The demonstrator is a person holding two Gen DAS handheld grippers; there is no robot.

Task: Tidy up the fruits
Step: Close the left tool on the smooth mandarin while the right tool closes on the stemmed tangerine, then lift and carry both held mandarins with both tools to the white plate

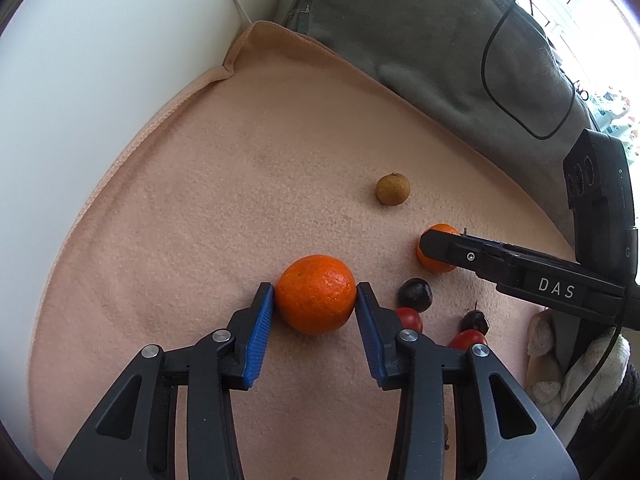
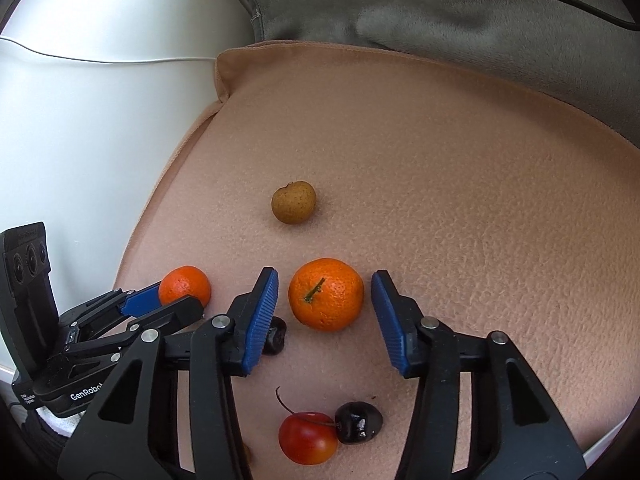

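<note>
While no bowl or basket shows, all fruit lies loose on the peach cloth (image 2: 480,200). Nearest the right wrist camera: a red cherry (image 2: 307,438) touching a dark cherry (image 2: 358,422). Right gripper (image 2: 325,300) straddles the stemmed orange (image 2: 326,294), pads clear of it on both sides. Left gripper (image 1: 315,300) has both blue pads pressed on the second orange (image 1: 315,294), which rests on the cloth. Farthest, well apart, a brown fruit (image 2: 294,202).
</note>
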